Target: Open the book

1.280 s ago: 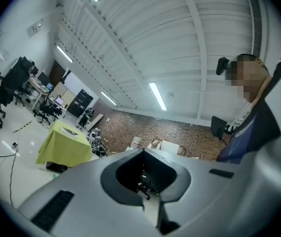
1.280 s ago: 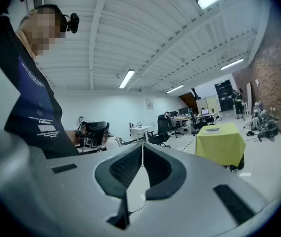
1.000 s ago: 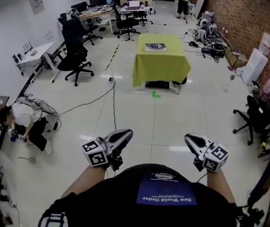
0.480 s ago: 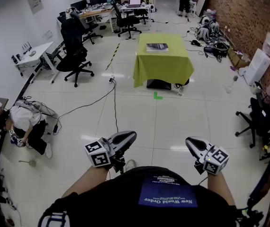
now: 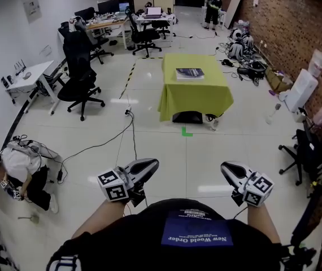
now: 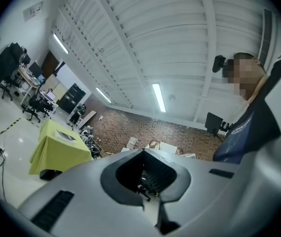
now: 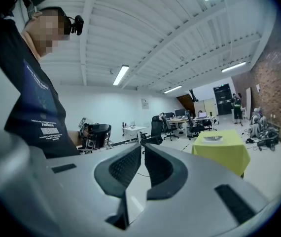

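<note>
The closed book with a dark cover lies flat on a table draped in a yellow-green cloth, far ahead across the floor. Both grippers are held low in front of my chest, well short of the table. My left gripper is shut and empty. The jaws of my right gripper are opening, with only a hairline slit at the tips and nothing between them. In the left gripper view the book shows small at the left, beyond the left gripper. The right gripper sees the book at its right.
A black cable runs over the tiled floor between me and the table. Office chairs and desks stand to the left, and a person crouches on the floor at far left. Bags and clutter line the brick wall. A green tape mark lies before the table.
The room has slid toward me: the table and book sit a little nearer and lower in the head view. Both grippers keep the same pose before my chest.
</note>
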Demonstrator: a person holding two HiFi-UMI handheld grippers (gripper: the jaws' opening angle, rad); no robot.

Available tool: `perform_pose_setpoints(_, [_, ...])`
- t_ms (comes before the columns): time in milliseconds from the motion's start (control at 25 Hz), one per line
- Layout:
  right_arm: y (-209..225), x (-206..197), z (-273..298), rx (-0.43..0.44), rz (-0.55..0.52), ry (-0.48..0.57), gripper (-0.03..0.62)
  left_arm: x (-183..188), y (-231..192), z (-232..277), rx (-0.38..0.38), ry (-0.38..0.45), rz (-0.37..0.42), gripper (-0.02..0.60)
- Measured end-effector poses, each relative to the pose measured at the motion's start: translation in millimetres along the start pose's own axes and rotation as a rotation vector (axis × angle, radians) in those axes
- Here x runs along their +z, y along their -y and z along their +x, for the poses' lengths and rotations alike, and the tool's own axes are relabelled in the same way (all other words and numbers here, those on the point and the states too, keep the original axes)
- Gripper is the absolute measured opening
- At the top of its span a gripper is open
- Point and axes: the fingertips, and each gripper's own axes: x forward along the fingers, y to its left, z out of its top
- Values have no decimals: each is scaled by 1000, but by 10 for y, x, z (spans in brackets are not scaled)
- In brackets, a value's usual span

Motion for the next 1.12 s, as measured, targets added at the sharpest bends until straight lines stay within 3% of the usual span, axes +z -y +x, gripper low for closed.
perform_pose_setpoints(240, [250, 19, 602, 18, 8, -39, 8, 242, -656, 58, -12, 0, -18, 6])
perform_pose_setpoints(440, [773, -6, 824, 41, 23, -49, 12, 223, -1102, 345, 15, -14, -39, 6])
perform_pose_setpoints(600, [1382, 33, 987, 89, 7, -27, 15, 260, -1428, 798, 50, -8, -13, 6])
perform_pose_setpoints(880, [2464, 290, 1193, 253, -11, -37, 14, 506, -1799, 1859, 114, 47, 12, 6])
perform_pose_setpoints(1120, [3247, 441, 1272, 296, -6, -26, 21, 582, -2088, 2570, 140, 37, 32, 6])
